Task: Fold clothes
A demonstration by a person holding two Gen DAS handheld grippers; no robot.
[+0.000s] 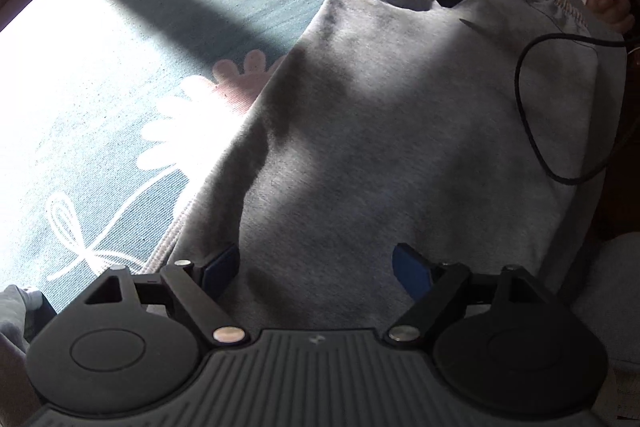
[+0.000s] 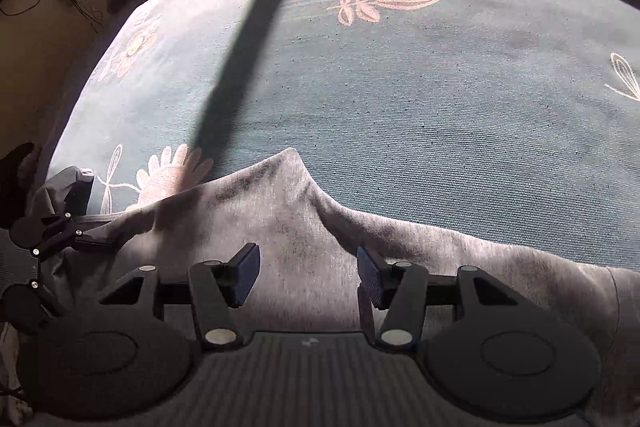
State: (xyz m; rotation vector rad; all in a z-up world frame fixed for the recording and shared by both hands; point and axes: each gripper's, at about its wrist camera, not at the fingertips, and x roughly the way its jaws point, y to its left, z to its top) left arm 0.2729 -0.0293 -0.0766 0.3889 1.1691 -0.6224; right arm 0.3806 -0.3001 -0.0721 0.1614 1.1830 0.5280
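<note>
In the left wrist view the grey garment (image 1: 400, 131) is seen spread on the flowered bedcover (image 1: 100, 99) directly under the left gripper (image 1: 316, 267), whose jaws stand apart, while the right wrist view alone shows the right gripper (image 2: 308, 275), likewise spread, above a peaked far edge.

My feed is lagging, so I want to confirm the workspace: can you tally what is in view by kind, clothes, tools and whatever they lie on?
Grey garment: 1
Tools: 2, the left tool and the right tool, both open over the garment
Blue flowered bedcover underneath: 1
Black cable across the garment: 1
Total: 5
</note>
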